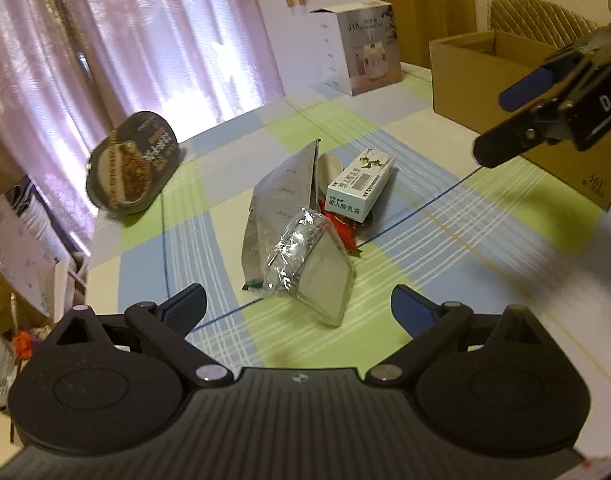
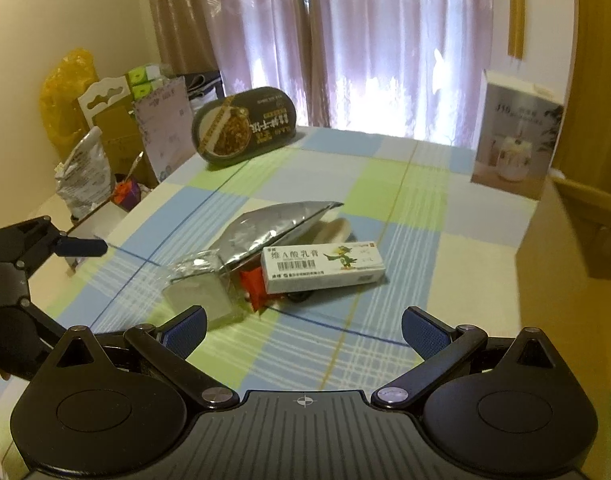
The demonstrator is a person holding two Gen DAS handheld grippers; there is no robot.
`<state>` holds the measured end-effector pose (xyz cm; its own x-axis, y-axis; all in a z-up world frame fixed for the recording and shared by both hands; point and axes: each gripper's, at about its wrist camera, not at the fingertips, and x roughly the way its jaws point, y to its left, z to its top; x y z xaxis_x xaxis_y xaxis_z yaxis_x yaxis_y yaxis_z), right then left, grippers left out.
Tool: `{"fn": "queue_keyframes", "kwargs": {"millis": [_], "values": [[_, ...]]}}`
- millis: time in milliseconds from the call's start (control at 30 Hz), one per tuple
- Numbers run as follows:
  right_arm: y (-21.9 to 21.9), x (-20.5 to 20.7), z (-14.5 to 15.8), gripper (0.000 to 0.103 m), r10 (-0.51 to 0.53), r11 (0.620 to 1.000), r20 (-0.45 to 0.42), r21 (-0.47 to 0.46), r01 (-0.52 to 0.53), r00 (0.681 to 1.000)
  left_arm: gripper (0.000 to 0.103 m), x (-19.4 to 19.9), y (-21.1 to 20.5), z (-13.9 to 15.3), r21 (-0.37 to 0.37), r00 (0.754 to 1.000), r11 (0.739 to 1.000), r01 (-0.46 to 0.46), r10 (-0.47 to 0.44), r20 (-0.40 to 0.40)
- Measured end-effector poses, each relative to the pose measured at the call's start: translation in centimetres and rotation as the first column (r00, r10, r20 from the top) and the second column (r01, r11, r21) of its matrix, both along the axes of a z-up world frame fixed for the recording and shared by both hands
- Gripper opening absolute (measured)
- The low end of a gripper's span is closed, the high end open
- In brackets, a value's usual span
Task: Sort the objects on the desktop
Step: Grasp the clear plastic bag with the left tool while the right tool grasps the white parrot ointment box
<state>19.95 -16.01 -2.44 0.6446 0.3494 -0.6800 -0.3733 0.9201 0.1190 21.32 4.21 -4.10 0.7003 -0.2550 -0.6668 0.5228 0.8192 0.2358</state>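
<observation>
Cardboard box (image 1: 505, 76) only left view.

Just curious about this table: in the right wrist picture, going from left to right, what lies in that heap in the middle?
Clear-wrapped packet → red wrapper → white medicine box. The silver foil pouch overlaps these, so I leave it out.

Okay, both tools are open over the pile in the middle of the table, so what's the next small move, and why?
Probably ease the right tool forward and down onto the white carton. It lies on top of the pile, resting partly on the red wrapper beside the silver pouch, so nothing covers it. The left tool faces the clear-wrapped packet and holds nothing.
</observation>
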Motion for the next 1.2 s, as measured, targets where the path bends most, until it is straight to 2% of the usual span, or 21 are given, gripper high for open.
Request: {"fn": "queue_keyframes", "kwargs": {"millis": [233, 333, 367, 533, 600, 767, 867, 933, 1033, 1067, 1100, 1167, 1200], "values": [[0.5, 5.0, -2.9, 0.101, -0.045, 0.996, -0.087, 0.077, 0.051, 0.995, 0.088, 3.5, -0.7, -2.3, 0.017, 0.997, 0.997, 0.071, -0.070, -0.030], [0.8, 6.7, -3.8, 0.101, -0.072, 0.988, -0.129, 0.125, 0.088, 0.989, 0.075, 4.2, -0.9, -2.9, 0.024, 0.995, 0.995, 0.094, -0.093, -0.031], [0.8, 7.3, -4.1, 0.101, -0.083, 0.983, -0.150, 0.150, 0.106, 0.985, 0.072, 4.3, -1.0, -3.1, 0.017, 0.995, 0.995, 0.094, -0.093, -0.031], [1.0, 9.5, -5.1, 0.100, -0.139, 0.953, -0.220, 0.234, 0.190, 0.966, 0.069, 5.2, -0.8, -3.7, -0.022, 0.996, 0.997, 0.078, -0.079, -0.048], [1.1, 10.1, -5.3, 0.100, -0.160, 0.945, -0.231, 0.246, 0.217, 0.960, 0.052, 5.4, -0.6, -3.7, -0.046, 0.997, 0.997, 0.059, -0.061, -0.055], [1.1, 11.6, -6.2, 0.099, -0.227, 0.913, -0.278, 0.274, 0.303, 0.934, 0.043, 5.5, -0.6, -3.7, -0.084, 0.997, 0.996, 0.041, -0.046, -0.063], [1.1, 12.2, -7.0, 0.095, -0.263, 0.891, -0.312, 0.285, 0.354, 0.913, 0.039, 5.3, -0.6, -3.5, -0.106, 0.998, 0.994, 0.021, -0.028, -0.064], [0.9, 12.6, -7.6, 0.090, -0.284, 0.871, -0.337, 0.302, 0.389, 0.898, 0.038, 5.0, -0.5, -3.4, -0.112, 0.998, 0.993, 0.020, -0.027, -0.061], [0.5, 12.9, -8.3, 0.075, -0.307, 0.851, -0.363, 0.310, 0.424, 0.880, 0.038, 4.8, -0.3, -3.2, -0.115, 0.998, 0.993, 0.017, -0.024, -0.058], [0.4, 13.0, -8.5, 0.065, -0.308, 0.849, -0.368, 0.309, 0.428, 0.877, 0.038, 4.8, -0.3, -3.2, -0.117, 0.998, 0.993, 0.015, -0.022, -0.057], [0.3, 13.0, -8.5, 0.059, -0.306, 0.853, -0.369, 0.303, 0.425, 0.878, 0.038, 4.9, -0.3, -3.2, -0.120, 0.998, 0.993, 0.009, -0.016, -0.058], [-0.1, 12.7, -8.4, 0.036, -0.304, 0.862, -0.362, 0.289, 0.416, 0.881, 0.038, 4.9, -0.2, -3.2, -0.124, 0.998, 0.992, 0.001, -0.008, -0.060], [-0.2, 12.5, -8.3, 0.036, -0.304, 0.870, -0.355, 0.274, 0.410, 0.884, 0.038, 4.9, -0.3, -3.2, -0.121, 0.998, 0.993, 0.000, -0.007, -0.059]]}}
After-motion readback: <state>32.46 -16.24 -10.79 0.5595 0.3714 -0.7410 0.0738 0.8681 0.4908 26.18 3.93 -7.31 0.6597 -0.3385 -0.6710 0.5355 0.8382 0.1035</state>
